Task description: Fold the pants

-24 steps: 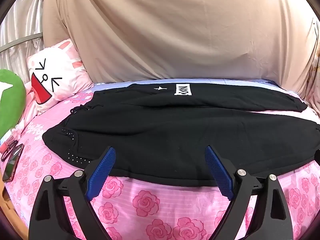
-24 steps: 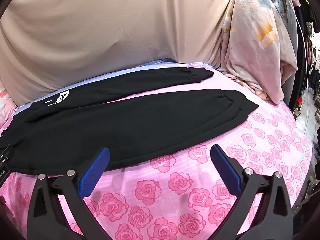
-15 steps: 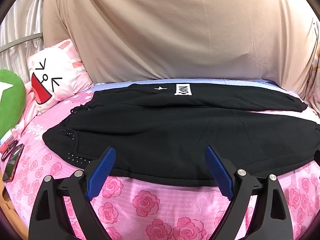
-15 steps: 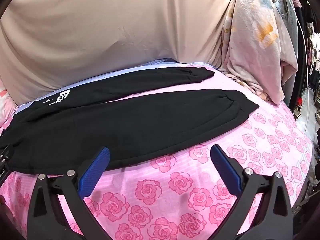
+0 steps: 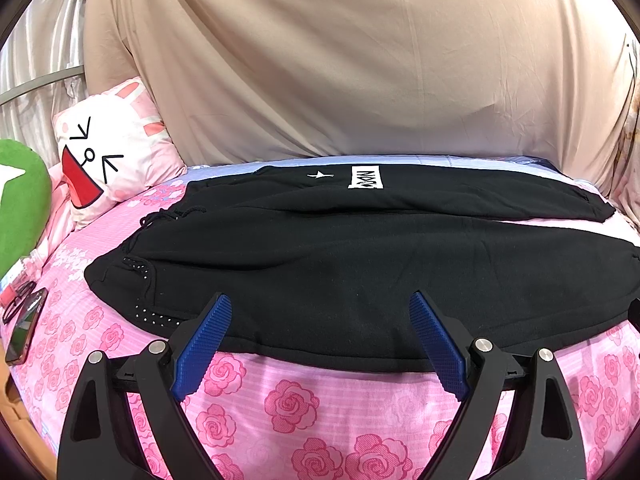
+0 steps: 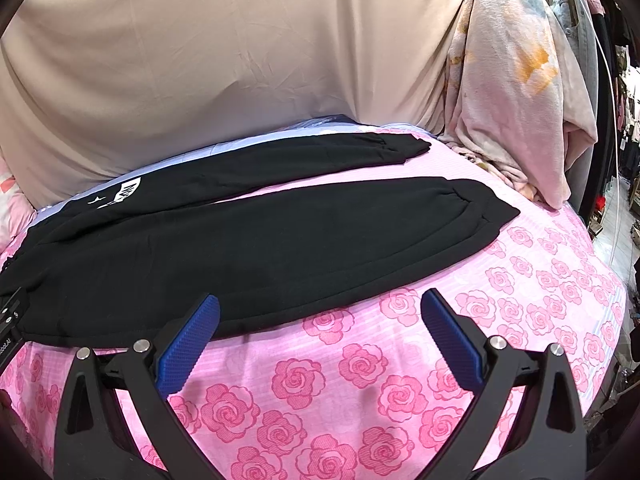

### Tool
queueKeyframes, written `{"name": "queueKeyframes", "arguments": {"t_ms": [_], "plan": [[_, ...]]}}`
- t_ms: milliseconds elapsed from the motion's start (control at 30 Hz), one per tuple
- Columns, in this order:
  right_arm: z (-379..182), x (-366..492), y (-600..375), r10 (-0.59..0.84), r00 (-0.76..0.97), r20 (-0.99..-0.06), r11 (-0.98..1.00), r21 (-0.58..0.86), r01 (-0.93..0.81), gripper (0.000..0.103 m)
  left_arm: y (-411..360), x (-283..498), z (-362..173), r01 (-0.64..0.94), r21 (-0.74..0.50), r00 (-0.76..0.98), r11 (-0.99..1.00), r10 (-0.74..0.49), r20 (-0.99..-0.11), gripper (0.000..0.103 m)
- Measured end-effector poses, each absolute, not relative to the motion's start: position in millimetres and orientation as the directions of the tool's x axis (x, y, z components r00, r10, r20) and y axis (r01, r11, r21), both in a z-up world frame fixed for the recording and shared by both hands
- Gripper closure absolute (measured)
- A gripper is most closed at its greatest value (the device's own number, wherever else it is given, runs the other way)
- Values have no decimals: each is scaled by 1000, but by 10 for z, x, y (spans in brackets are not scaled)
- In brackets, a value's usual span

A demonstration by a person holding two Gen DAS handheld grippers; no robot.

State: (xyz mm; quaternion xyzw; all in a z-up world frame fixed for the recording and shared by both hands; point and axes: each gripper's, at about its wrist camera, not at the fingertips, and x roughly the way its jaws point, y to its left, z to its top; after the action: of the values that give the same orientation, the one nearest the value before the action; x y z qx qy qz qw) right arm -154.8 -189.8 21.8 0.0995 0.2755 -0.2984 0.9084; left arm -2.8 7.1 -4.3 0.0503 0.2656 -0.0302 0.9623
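Note:
Black pants (image 5: 320, 264) lie spread flat on a pink rose-print bed (image 5: 292, 404), waistband at the left, both legs running right. The far leg bears a white label (image 5: 366, 178). My left gripper (image 5: 320, 304) is open and empty, hovering at the near edge of the pants' upper part. In the right wrist view the pants (image 6: 280, 240) show their two cuffed leg ends, apart from each other. My right gripper (image 6: 320, 300) is open and empty, at the near edge of the near leg.
A bunny-face pillow (image 5: 108, 152) and a green cushion (image 5: 20, 200) sit at the left. A phone (image 5: 26, 326) lies near the bed's left edge. A beige sheet (image 5: 340, 60) hangs behind. A pale blanket (image 6: 516, 92) is draped at the right.

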Motion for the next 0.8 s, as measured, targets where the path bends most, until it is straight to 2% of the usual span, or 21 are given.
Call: {"name": "queueKeyframes", "arguments": {"t_ms": [800], "plan": [[203,-1531,-1895,-487,671,-560,803,16,596,5,63,-25,-41,84,83,856,993,-30,-515,15]]}}
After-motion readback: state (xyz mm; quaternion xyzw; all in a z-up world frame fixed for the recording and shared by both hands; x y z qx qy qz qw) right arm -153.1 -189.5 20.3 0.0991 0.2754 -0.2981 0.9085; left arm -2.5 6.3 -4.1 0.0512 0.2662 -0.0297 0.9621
